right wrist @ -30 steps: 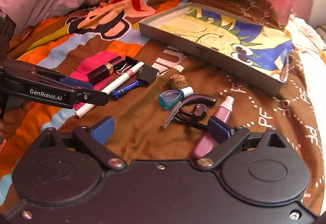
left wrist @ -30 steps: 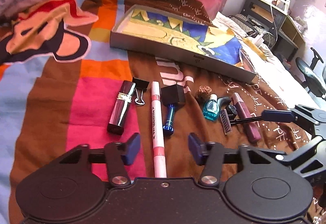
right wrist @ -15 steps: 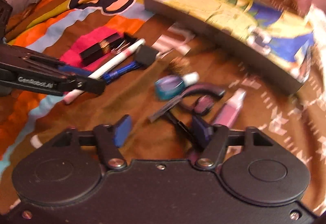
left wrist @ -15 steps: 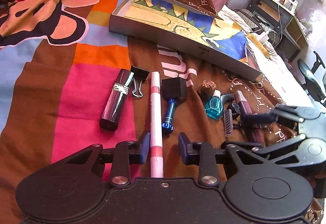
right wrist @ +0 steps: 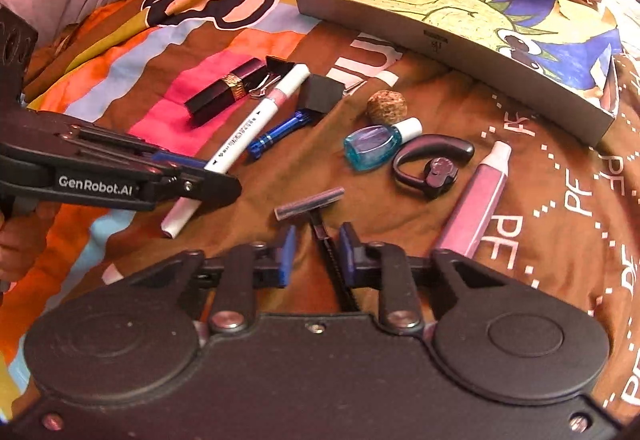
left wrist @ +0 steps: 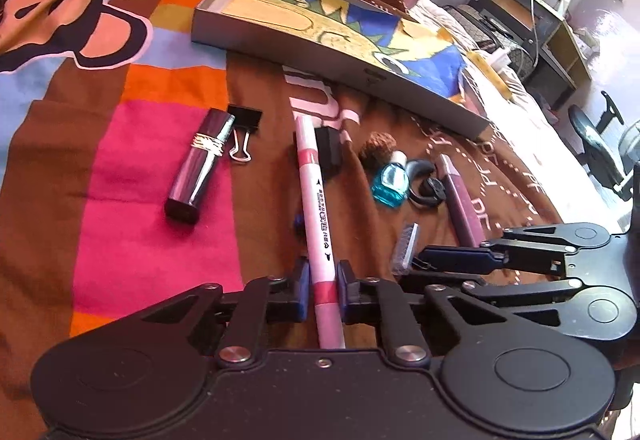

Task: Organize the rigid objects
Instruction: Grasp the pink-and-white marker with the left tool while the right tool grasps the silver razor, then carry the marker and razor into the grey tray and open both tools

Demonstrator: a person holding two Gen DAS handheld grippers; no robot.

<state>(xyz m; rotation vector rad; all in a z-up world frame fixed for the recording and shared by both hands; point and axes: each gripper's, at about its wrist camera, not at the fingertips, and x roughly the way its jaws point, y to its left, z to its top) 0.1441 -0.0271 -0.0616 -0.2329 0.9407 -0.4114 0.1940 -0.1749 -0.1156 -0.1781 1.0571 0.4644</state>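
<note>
Left gripper clenched on marker, near end, for lifting. Right gripper straddles razor handle, pads not touching yet. Box far, likely destination.

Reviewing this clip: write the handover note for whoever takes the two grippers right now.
Left gripper: shut on the pink-and-white marker, which still lies on the blanket.
Right gripper: fingers straddle the razor handle with gaps showing, not clamped.
Box lid: nothing in it yet.
Left to do: lipstick, binder clip, blue bottle, earpiece, pink tube all remain on the blanket.
</note>
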